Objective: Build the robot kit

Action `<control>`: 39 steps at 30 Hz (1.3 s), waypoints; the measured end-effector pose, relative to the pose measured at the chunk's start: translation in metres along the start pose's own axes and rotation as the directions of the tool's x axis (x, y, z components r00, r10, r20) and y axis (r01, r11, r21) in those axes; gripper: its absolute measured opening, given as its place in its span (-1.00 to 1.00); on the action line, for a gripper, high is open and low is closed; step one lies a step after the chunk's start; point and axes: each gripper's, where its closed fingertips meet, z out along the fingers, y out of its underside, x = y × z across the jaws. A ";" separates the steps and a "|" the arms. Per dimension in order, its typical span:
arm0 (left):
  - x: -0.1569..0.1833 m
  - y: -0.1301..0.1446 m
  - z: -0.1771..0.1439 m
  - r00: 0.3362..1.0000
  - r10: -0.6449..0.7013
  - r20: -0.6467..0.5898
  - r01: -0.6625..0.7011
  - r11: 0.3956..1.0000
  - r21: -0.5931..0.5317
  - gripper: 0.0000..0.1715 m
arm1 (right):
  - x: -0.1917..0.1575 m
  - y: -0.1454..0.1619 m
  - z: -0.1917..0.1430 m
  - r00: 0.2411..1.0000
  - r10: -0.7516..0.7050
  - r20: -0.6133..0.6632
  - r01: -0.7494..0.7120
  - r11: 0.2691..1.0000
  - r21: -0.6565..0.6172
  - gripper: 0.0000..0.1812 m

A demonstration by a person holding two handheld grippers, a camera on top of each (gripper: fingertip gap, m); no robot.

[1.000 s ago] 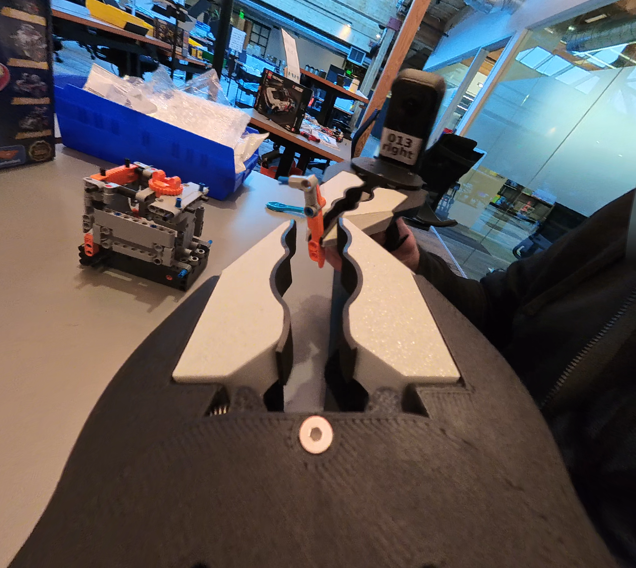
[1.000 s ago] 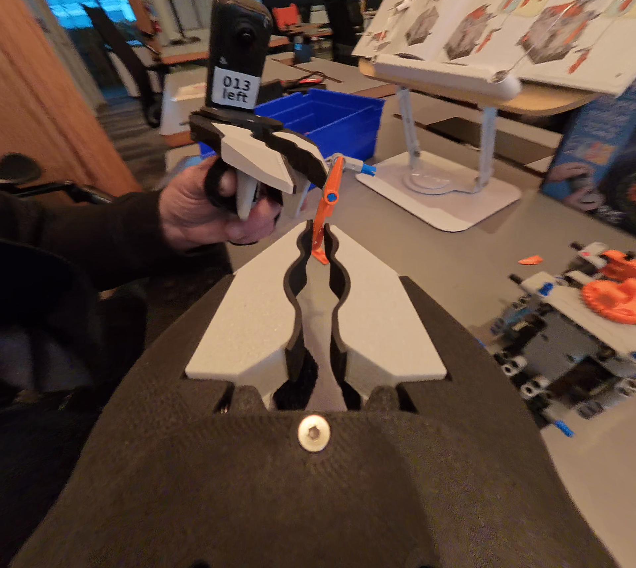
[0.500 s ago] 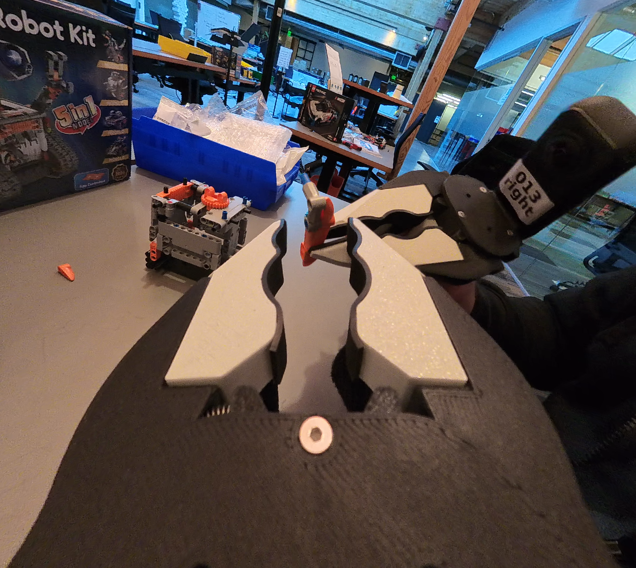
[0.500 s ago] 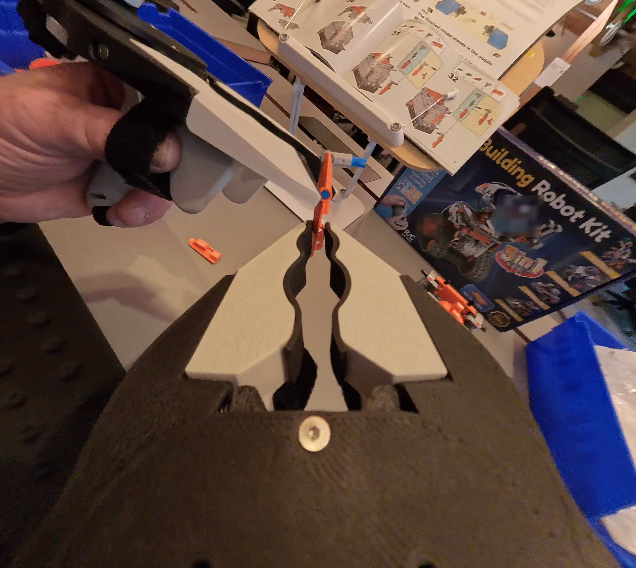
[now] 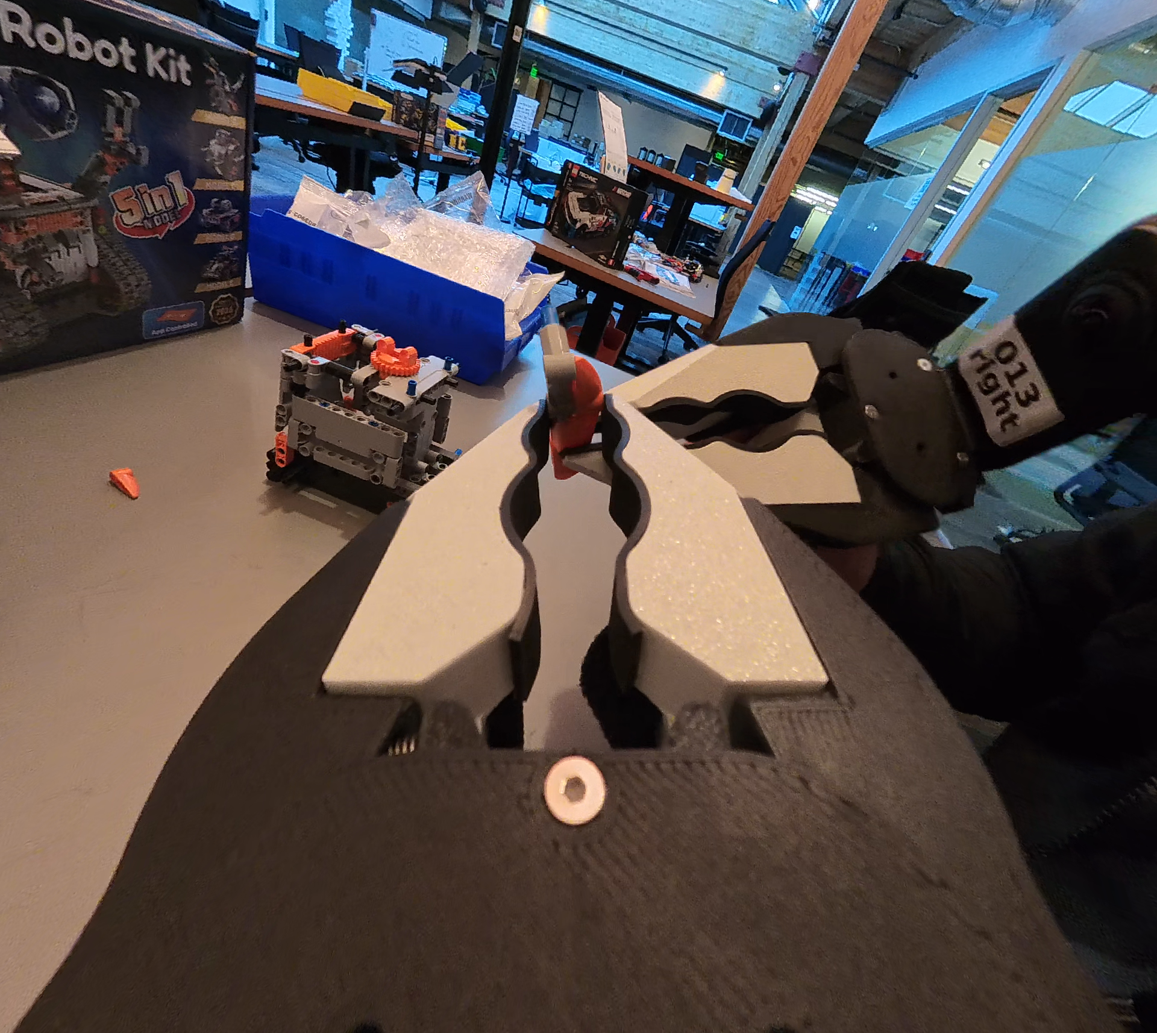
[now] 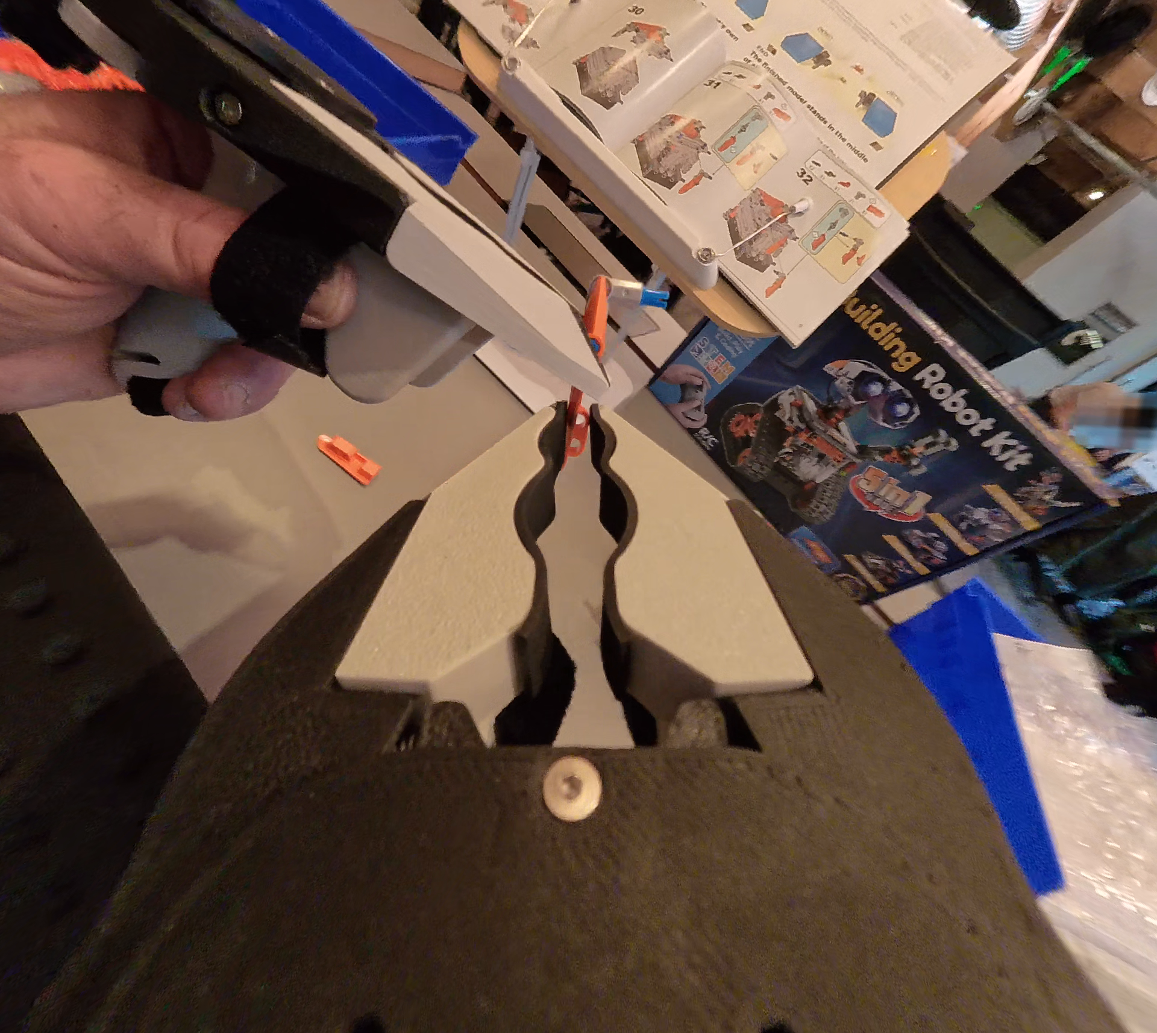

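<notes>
Currently, piece: small orange beam with grey connector (image 5: 573, 399), held in air above the tabletop (image 5: 156, 564)
left tongs (image 5: 573, 427): pinching its middle
right tongs (image 6: 575, 420): pinching its lower end
handling: likely light, stiff, slick plastic; grip flat faces, connector may pop off

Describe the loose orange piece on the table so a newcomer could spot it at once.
Start at the big robot kit box standing on the grey table. In front of it sits a half-built grey brick model; the small orange piece lies alone on bare tabletop to that model's left. Unlike the orange part pinched between the two hand-held grippers, it touches nothing else.
</notes>
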 end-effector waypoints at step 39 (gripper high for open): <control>-0.027 0.010 0.003 0.999 0.032 0.013 -0.030 0.993 -0.117 -0.76 | 0.006 0.029 0.020 0.844 0.329 0.423 -0.387 0.921 0.054 -0.88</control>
